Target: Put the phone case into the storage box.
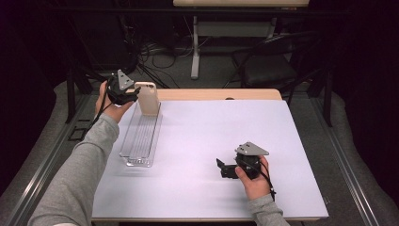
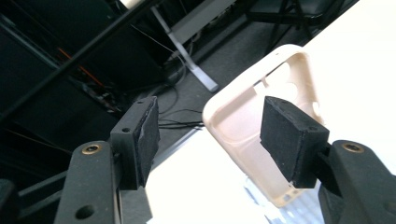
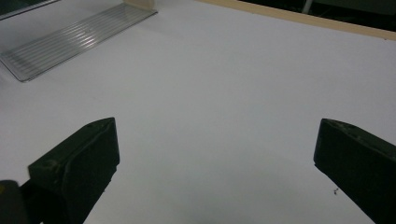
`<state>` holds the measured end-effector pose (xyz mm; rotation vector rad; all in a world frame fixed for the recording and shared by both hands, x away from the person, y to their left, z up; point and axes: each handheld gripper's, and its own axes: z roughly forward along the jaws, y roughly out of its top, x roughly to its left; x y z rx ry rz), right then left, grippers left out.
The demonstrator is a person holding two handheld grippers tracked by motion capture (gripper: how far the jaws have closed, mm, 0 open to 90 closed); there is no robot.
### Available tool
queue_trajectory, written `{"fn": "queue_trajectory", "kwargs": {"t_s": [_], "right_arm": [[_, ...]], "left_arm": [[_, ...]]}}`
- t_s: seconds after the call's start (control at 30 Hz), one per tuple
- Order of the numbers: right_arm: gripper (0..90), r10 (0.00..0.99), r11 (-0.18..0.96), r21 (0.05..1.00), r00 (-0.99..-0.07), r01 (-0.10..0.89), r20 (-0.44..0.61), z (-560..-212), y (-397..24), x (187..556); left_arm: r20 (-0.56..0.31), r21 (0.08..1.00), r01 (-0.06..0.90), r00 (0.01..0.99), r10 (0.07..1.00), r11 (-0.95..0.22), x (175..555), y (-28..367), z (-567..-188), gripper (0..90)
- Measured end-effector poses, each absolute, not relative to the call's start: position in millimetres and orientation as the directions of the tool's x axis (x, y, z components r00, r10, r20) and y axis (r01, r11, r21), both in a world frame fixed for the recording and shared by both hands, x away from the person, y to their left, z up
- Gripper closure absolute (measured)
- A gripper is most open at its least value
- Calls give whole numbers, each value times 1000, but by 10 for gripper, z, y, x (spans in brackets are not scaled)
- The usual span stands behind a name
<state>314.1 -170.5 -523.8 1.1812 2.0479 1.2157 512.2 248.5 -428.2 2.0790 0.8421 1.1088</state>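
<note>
A cream phone case [image 1: 147,99] stands upright at the far end of a clear ribbed tray [image 1: 141,136] on the left of the table. My left gripper [image 1: 133,95] is held above the table's far left corner, right beside the case. In the left gripper view the case [image 2: 236,123] shows its hollow inside. One pad [image 2: 292,140] lies in front of that hollow, while the other pad [image 2: 144,135] stands well clear of it, so the left gripper [image 2: 210,116] is open. My right gripper [image 1: 221,168] rests low on the white table near the front right, open [image 3: 215,130] with nothing between its fingers.
The white table top [image 1: 211,132] has a wooden strip along its far edge [image 1: 221,94]. Beyond it are a dark chair [image 1: 273,61], a desk leg [image 1: 195,47] and cables on the floor. The tray [image 3: 70,42] lies off to the right gripper's far left.
</note>
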Motion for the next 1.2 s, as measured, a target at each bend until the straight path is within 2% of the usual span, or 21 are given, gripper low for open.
{"fn": "queue_trajectory", "kwargs": {"t_s": [0.13,0.33,0.57,1.2], "right_arm": [[0,856,236,871,-516,430,23,-5240,-1701,3141],[1,857,235,871,-515,431,24,-5238,-1704,3141],[1,857,234,870,-515,434,27,-5238,-1708,3140],[1,853,231,869,-521,438,36,-5242,-1717,3142]], "left_arm": [[401,784,272,464,790,-558,5112,2495,-4272,350],[233,830,349,492,839,-435,5101,2534,-4241,318],[131,844,403,485,864,-354,5063,2595,-4194,298],[38,832,458,514,857,-311,4935,2600,-4109,263]]}}
